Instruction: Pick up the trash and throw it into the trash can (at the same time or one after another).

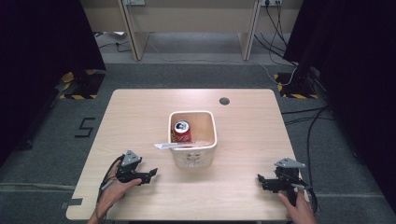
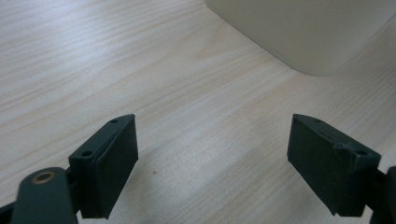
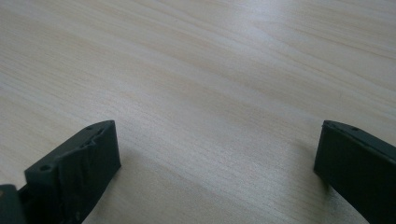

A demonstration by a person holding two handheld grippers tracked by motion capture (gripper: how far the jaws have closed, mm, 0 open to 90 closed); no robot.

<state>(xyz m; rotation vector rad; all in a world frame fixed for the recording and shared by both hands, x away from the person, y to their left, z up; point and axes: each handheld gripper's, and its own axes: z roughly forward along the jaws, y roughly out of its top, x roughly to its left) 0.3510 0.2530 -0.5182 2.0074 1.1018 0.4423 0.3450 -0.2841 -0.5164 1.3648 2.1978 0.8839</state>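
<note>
The left tongs (image 1: pixel 150 174), gaping and empty like the right tongs (image 1: pixel 261 179), lay nearer the bin (image 1: pixel 193 156), just right of them.

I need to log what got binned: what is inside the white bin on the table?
The white bin holds a red soda can standing upright and a white wrapper over its near rim. Its near wall hides the floor.

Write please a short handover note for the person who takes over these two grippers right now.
Left gripper: open, empty, low over the table, pointing toward the bin.
Right gripper: open, empty, near the table's right front corner.
The cream bin stands mid-table. A red can stands inside; a white strip lies across its near rim.
Done: can is in the bin.
Left: probably the strip; nothing is grasped yet.
</note>
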